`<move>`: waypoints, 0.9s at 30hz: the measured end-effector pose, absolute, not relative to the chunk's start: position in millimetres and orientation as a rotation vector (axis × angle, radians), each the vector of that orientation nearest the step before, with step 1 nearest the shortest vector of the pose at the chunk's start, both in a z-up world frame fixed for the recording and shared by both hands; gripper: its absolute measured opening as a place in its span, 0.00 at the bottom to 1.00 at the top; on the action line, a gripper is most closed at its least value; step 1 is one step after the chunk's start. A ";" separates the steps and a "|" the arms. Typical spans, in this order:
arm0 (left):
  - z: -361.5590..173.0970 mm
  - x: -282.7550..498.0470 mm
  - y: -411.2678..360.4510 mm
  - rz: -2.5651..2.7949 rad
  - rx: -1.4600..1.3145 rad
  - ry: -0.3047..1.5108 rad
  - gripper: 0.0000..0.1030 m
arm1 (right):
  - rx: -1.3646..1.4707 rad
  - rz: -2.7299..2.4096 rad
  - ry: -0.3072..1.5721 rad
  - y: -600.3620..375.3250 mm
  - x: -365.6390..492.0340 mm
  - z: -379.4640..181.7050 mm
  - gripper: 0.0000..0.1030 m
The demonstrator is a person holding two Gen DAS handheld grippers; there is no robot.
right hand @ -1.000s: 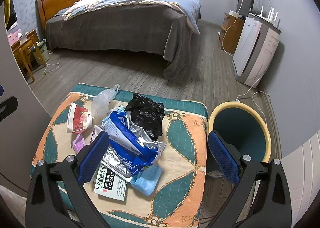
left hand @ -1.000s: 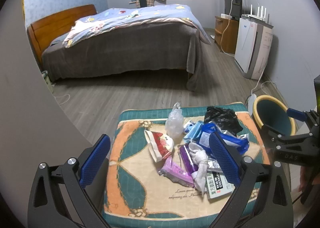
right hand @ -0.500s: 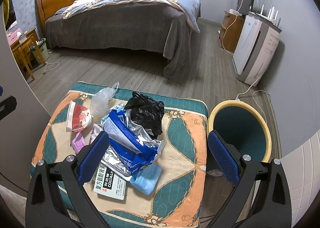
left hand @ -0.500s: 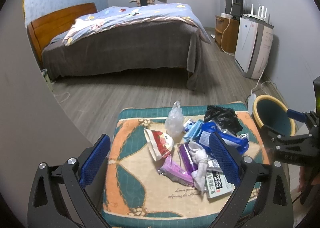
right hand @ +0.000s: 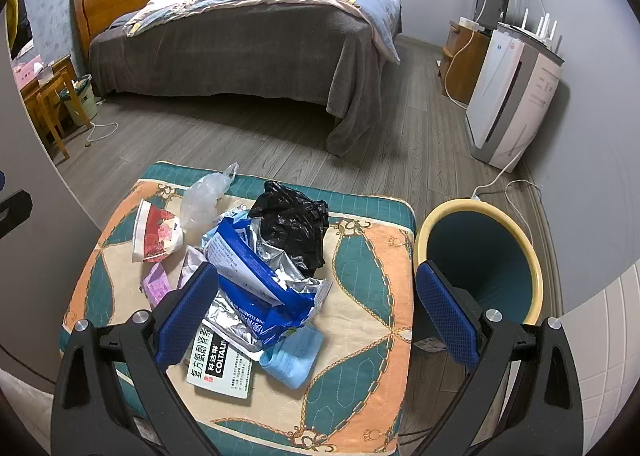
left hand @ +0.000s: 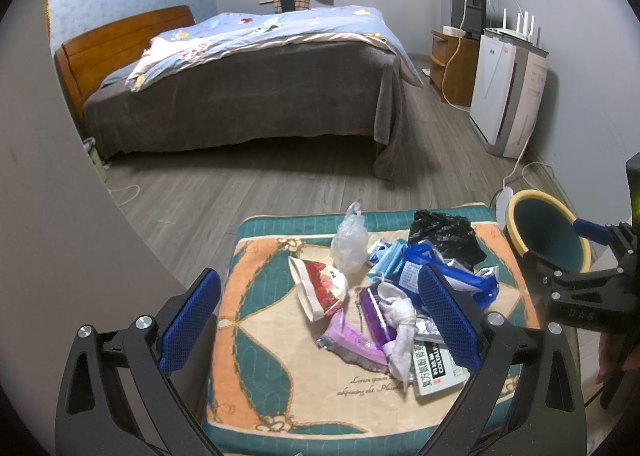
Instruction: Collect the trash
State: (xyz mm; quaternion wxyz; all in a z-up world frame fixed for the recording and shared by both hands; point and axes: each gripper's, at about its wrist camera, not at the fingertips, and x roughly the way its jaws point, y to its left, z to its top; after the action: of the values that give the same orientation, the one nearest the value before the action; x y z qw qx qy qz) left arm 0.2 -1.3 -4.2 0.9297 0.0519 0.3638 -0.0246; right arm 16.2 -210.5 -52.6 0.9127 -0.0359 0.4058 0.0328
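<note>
Here, one trash pile [right hand: 264, 268], one bin [right hand: 480, 252] — both grippers' jaws gape, empty.

A heap of trash [right hand: 256, 272] lies mid-frame on the cushioned worktop [right hand: 368, 336]. The bin [right hand: 480, 252] stands just right of it on the floor; the bed [right hand: 240, 35] fills the upper frame.

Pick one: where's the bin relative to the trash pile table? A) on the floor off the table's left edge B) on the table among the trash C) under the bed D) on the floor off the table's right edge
D: the yellow-rimmed bin stands on the floor just past the right edge of the padded table, empty as far as the view shows, while the trash pile is still on the table.
</note>
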 end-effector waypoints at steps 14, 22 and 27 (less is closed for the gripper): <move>-8.8 -0.7 -1.4 -0.049 0.102 0.748 0.95 | -0.075 0.068 0.837 -209.8 16.3 -52.4 0.94; -8.1 0.3 -0.9 -0.089 0.064 0.759 0.95 | -0.074 0.063 0.836 -209.7 15.9 -52.6 0.95; -6.1 2.8 0.2 -0.085 0.037 0.749 0.95 | -0.060 0.048 0.824 -214.1 15.7 -48.8 0.95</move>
State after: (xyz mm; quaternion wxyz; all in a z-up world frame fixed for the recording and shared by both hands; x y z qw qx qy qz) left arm 2.8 0.2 -6.1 0.9296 0.0183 0.3658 -0.0416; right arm 15.7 -214.1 -48.8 0.9156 -0.0292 0.4004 0.0236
